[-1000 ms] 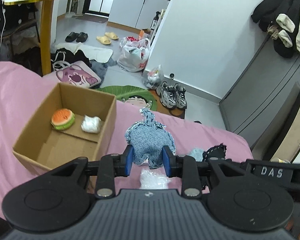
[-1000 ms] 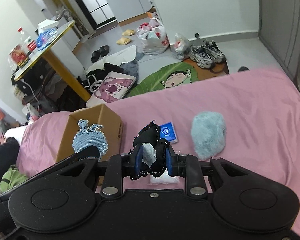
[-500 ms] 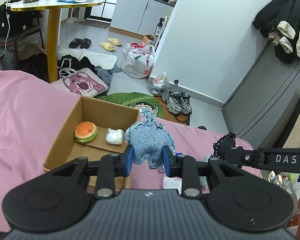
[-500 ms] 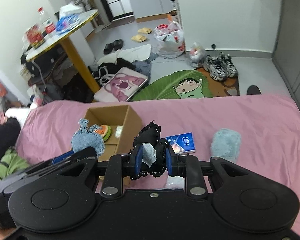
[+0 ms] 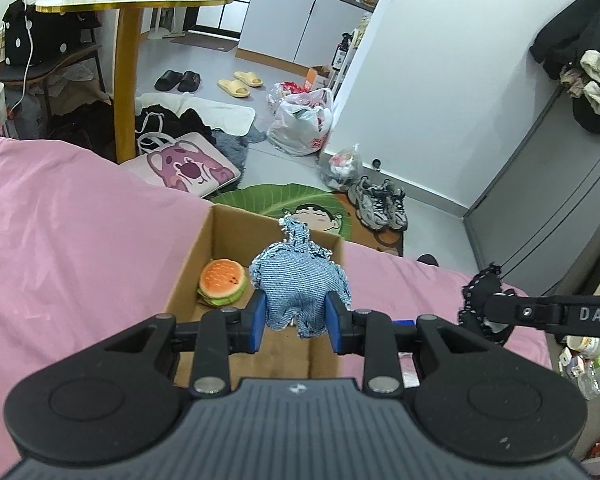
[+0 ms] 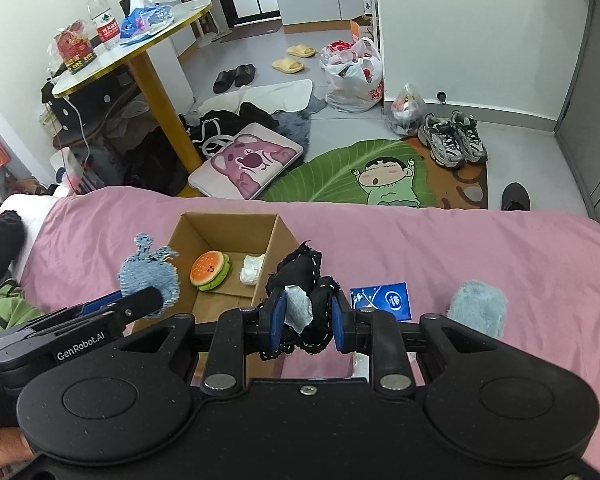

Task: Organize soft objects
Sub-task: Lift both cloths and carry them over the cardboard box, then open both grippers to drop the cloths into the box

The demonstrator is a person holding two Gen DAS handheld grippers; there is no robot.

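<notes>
An open cardboard box [image 5: 188, 256] [image 6: 204, 222] sits on the pink bed and holds a burger plush [image 5: 222, 282] [image 6: 210, 270] and a small white soft lump [image 6: 252, 268]. My left gripper [image 5: 299, 322] is shut on a blue denim plush [image 5: 298, 284] [image 6: 148, 276], which hangs above the box's opening. My right gripper [image 6: 305, 318] is shut on a black stitched plush [image 6: 304, 268] [image 5: 480, 298], held just right of the box. A fluffy pale-blue soft object [image 6: 476, 308] lies on the bed at the right.
A blue packet [image 6: 382, 300] lies on the bed between the box and the fluffy object. A clear plastic packet [image 6: 360, 364] shows under my right gripper. Beyond the bed's far edge the floor holds a pink cushion [image 6: 246, 160], a leaf rug [image 6: 352, 176], shoes and bags.
Both grippers have risen and moved left. The denim plush now hangs over the box's opening rather than right of it. The black plush has come closer to the box's right wall.
</notes>
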